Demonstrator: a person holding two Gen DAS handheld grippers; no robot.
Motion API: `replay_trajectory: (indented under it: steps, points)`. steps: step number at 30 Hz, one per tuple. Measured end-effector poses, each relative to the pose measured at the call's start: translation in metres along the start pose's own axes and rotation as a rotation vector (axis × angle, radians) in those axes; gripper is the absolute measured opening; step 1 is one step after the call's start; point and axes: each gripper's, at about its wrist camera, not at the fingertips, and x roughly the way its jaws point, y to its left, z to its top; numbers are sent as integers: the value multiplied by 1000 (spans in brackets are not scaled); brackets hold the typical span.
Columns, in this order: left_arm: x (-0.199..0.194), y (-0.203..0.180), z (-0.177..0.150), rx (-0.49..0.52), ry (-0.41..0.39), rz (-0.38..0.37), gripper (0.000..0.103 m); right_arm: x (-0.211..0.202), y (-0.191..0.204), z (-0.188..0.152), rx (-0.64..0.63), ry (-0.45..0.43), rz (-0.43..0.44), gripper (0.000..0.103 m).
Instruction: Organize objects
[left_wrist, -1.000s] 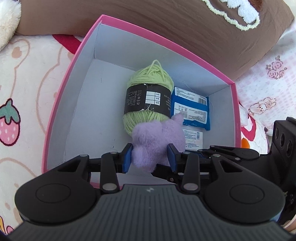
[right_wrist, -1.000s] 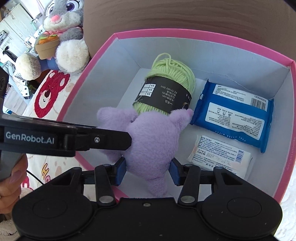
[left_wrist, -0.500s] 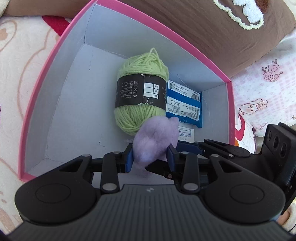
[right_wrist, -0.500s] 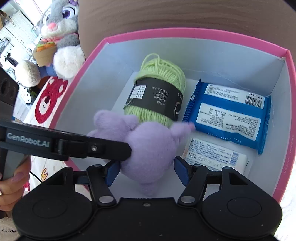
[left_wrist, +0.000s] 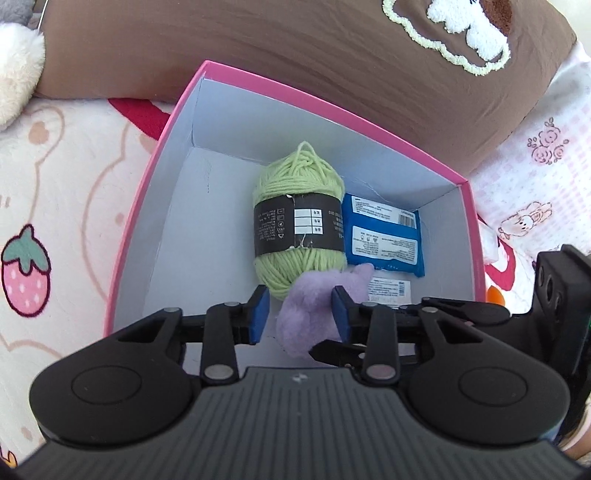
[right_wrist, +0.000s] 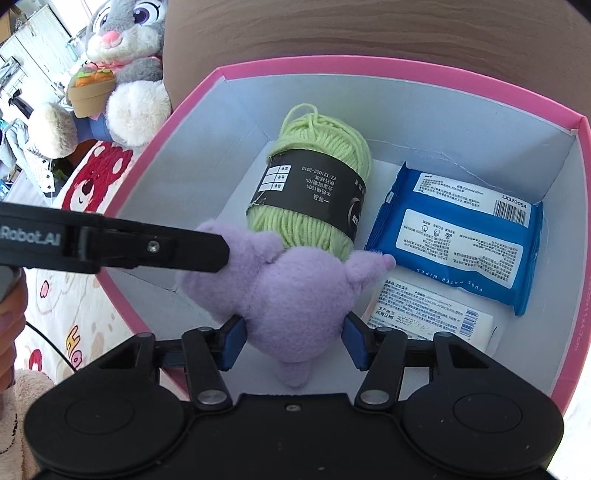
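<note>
The left gripper (left_wrist: 299, 314) is now wide open: a gap shows between its left pad and the purple plush (right_wrist: 291, 291), where half a second ago both pads pinched the toy. The right gripper (right_wrist: 291, 341) is also spread, its pads standing beside the plush body with no visible squeeze, wider than a second ago. The plush has dropped into the pink box (right_wrist: 173, 114), near its front edge, its upper side touching the yarn (right_wrist: 317, 184). In judgement, the toy is released and its placement is done; both grippers can withdraw. Count inside the box, near to far: one plush at the front edge; one white wipe pack (right_wrist: 436, 317) by the front right corner, just beside the plush; one green yarn ball with a black label at centre; one blue wipe pack (right_wrist: 461, 236) along the right wall, behind the white pack. Beyond the box's left edge sits one rabbit toy (right_wrist: 125, 55); past the back edge lies one brown pillow (left_wrist: 295, 48).
</note>
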Motion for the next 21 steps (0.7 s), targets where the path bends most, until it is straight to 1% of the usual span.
replay_trajectory:
  steps: [1, 3, 5, 8, 9, 13, 14, 15, 16, 18, 21]
  points:
    - [0, -1, 0, 10, -2, 5, 27, 0, 0, 0, 1, 4, -1, 61]
    - [0, -4, 0, 34, -5, 20, 23, -1, 0, 0, 3, 7, 4, 62]
    - [0, -6, -1, 63, -12, 50, 22, -2, 0, -1, 4, 3, 7, 63]
    - [9, -7, -3, 78, 1, 118, 22, -2, -1, -2, -1, -2, 2, 62]
    - [13, -6, -4, 82, 8, 131, 22, -2, -1, -2, -1, -3, 1, 62]
    - [26, 1, -5, 50, 46, 127, 22, -4, -3, 0, 12, -23, 0, 62]
    - [28, 2, -6, 46, 50, 124, 22, -4, -3, 0, 7, -30, -3, 59]
    - [30, 2, -7, 43, 53, 124, 21, -4, -2, 1, -1, -34, -3, 52]
    - [31, 2, -8, 42, 54, 128, 21, -4, -1, 1, -9, -39, -8, 49]
    - [33, 1, -9, 40, 53, 133, 21, -4, 0, 3, -14, -43, -19, 46]
    - [34, 1, -9, 25, 52, 135, 21, -2, -2, 6, 9, -40, -27, 45]
